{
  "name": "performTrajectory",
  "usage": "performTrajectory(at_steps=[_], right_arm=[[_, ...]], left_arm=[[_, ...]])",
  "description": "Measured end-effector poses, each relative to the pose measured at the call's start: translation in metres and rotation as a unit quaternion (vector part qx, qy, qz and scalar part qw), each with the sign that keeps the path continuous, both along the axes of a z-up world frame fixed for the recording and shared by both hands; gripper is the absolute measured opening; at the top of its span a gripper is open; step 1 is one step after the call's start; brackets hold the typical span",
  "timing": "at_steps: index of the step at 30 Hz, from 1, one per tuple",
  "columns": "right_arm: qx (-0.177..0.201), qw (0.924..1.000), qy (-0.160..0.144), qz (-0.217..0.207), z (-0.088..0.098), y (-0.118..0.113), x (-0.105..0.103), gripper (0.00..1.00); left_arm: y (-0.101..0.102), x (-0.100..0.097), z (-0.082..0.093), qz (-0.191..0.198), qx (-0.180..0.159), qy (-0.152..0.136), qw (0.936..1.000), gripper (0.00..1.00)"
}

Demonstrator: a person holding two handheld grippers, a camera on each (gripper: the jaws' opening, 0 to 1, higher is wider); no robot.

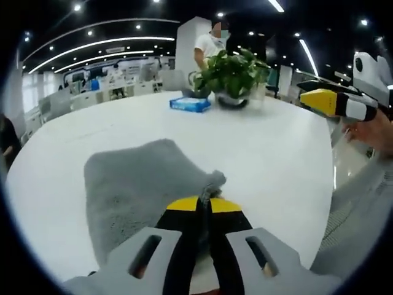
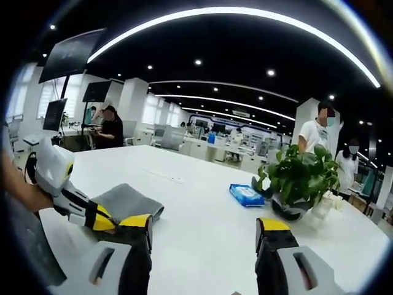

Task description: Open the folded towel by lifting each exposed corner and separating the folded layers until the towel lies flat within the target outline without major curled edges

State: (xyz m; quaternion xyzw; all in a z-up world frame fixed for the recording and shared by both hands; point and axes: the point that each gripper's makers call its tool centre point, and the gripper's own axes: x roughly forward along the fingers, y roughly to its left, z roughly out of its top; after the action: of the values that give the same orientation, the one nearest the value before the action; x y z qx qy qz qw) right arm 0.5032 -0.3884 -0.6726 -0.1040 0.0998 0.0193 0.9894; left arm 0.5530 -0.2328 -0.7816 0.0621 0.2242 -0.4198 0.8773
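One corner of the folded grey terry towel [image 1: 132, 190] on the round white table [image 1: 270, 160] is being pinched by the clenched left gripper [image 1: 204, 203]; the right gripper [image 2: 204, 228] is being held released above the table.

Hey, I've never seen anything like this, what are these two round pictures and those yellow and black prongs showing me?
No robot here: a person holds a hand-held gripper in each hand, and each carries a fisheye camera looking along its two prongs. In the left gripper view, the left gripper has its prongs shut on a corner of a grey towel lying on a white table. In the right gripper view, the right gripper is open, holding nothing, above the table. Further back on the table sit a potted plant and a blue packet. People stand in the office behind.
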Motion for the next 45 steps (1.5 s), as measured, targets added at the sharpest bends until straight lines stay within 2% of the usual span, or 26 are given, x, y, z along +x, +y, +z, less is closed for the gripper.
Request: performTrajectory(at_steps=[4, 13, 19, 26, 31, 38, 45], right_arm=[[-0.002, 1.0000, 0.002, 0.003, -0.001, 0.002, 0.000, 0.67], [-0.003, 0.9999, 0.008, 0.009, -0.003, 0.004, 0.001, 0.67], [-0.007, 0.9998, 0.015, 0.012, -0.007, 0.006, 0.001, 0.66], [-0.008, 0.9997, 0.022, 0.009, -0.009, 0.005, 0.000, 0.64], [-0.002, 0.9996, 0.028, 0.009, -0.012, 0.005, 0.000, 0.64], [-0.004, 0.9993, 0.035, 0.012, -0.015, 0.006, 0.000, 0.63], [-0.010, 0.9989, 0.044, 0.013, -0.019, 0.006, 0.000, 0.62]], left_arm=[[-0.002, -0.004, 0.009, -0.008, -0.002, -0.010, 0.9999, 0.02], [-0.001, -0.004, 0.028, 0.001, -0.032, -0.001, 0.9995, 0.02], [-0.003, -0.006, 0.033, 0.001, -0.043, 0.000, 0.9991, 0.02], [-0.013, -0.013, 0.039, -0.007, -0.056, 0.006, 0.9984, 0.02], [-0.024, -0.014, 0.046, -0.022, -0.056, -0.004, 0.9982, 0.02], [-0.031, -0.014, 0.061, -0.029, -0.073, -0.011, 0.9969, 0.02], [-0.023, -0.009, 0.073, -0.017, -0.091, -0.015, 0.9956, 0.02]])
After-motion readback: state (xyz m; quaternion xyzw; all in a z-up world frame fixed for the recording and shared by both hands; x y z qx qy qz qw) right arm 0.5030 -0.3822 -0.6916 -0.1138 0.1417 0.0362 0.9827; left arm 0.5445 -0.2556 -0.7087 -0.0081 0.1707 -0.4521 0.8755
